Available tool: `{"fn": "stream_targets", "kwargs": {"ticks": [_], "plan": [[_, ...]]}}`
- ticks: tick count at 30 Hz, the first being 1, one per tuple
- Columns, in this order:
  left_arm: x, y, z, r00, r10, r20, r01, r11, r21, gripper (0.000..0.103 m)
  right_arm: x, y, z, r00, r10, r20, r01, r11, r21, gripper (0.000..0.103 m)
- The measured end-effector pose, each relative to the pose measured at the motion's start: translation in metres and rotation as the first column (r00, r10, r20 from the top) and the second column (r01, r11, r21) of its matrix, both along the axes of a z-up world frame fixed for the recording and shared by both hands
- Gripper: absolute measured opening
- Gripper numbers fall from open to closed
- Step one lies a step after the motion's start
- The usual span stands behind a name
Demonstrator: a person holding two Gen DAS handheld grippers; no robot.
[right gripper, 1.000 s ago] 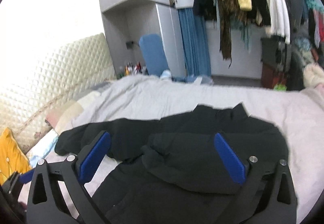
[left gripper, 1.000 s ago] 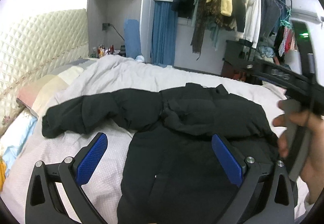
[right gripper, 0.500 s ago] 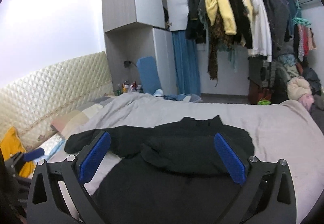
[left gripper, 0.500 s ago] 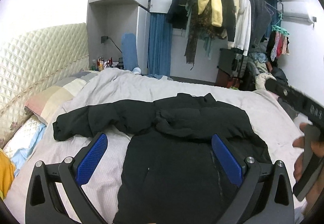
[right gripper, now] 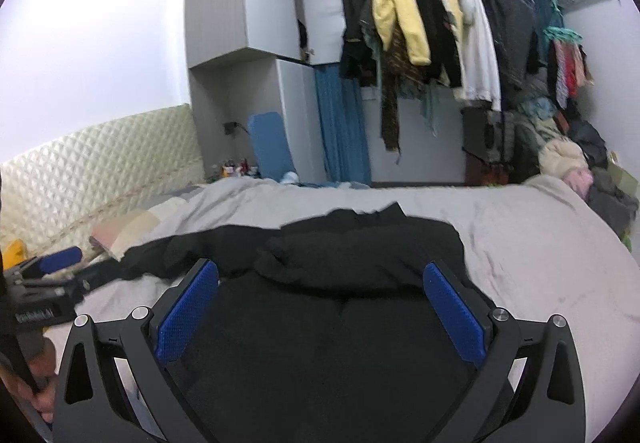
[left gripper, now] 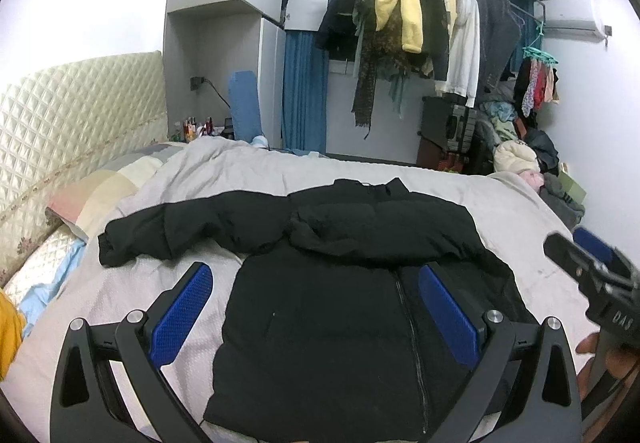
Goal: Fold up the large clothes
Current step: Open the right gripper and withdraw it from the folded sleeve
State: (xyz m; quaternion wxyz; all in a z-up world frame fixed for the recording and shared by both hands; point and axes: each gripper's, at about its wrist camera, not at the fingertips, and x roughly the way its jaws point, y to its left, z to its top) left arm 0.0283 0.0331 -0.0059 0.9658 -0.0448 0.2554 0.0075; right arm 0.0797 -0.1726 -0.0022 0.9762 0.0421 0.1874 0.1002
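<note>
A black padded jacket (left gripper: pixel 320 307) lies front-up on the grey bedspread (left gripper: pixel 248 171). Its right sleeve is folded across the chest (left gripper: pixel 376 231), and its left sleeve (left gripper: pixel 160 231) stretches out flat to the left. My left gripper (left gripper: pixel 316 307) hovers open above the jacket's lower body, holding nothing. In the right wrist view the same jacket (right gripper: pixel 320 323) fills the foreground, and my right gripper (right gripper: pixel 320 307) is open over it, also holding nothing. The right gripper's body and a hand show at the right edge of the left wrist view.
A quilted cream headboard (left gripper: pixel 80 115) and pillows (left gripper: pixel 104 191) lie to the left. A rail of hanging clothes (left gripper: pixel 420 23) and a grey wardrobe (left gripper: pixel 224 23) stand beyond the bed. Piled clothes (left gripper: pixel 528 163) sit at the right.
Both grippers have pulled back and risen from the jacket, so more of the room shows. The right gripper has dropped lower at the edge of the left view. The jacket has not moved.
</note>
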Motion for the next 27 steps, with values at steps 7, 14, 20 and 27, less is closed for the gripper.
{"fn": "stream_targets", "kwargs": {"ticks": [7, 14, 20, 27], "plan": [[0.001, -0.011, -0.015, 0.999, -0.008, -0.032, 0.009, 1.0, 0.013, 0.103, -0.018, -0.021, -0.022, 0.998, -0.048, -0.033, 0.049, 0.998, 0.037, 0.103], [0.009, -0.014, -0.026, 0.998, -0.025, -0.056, 0.026, 1.0, 0.015, 0.103, -0.023, -0.026, -0.033, 0.997, -0.059, -0.059, 0.06, 0.998, 0.024, 0.103], [0.011, -0.012, -0.029, 0.998, -0.015, -0.056, 0.015, 1.0, 0.01, 0.103, -0.022, -0.029, -0.033, 0.996, -0.067, -0.066, 0.069, 0.997, 0.041, 0.103], [0.022, 0.023, -0.03, 0.999, -0.005, -0.047, 0.006, 1.0, 0.025, 0.103, -0.022, -0.029, -0.035, 0.995, -0.056, -0.084, 0.059, 0.998, 0.034, 0.103]]}}
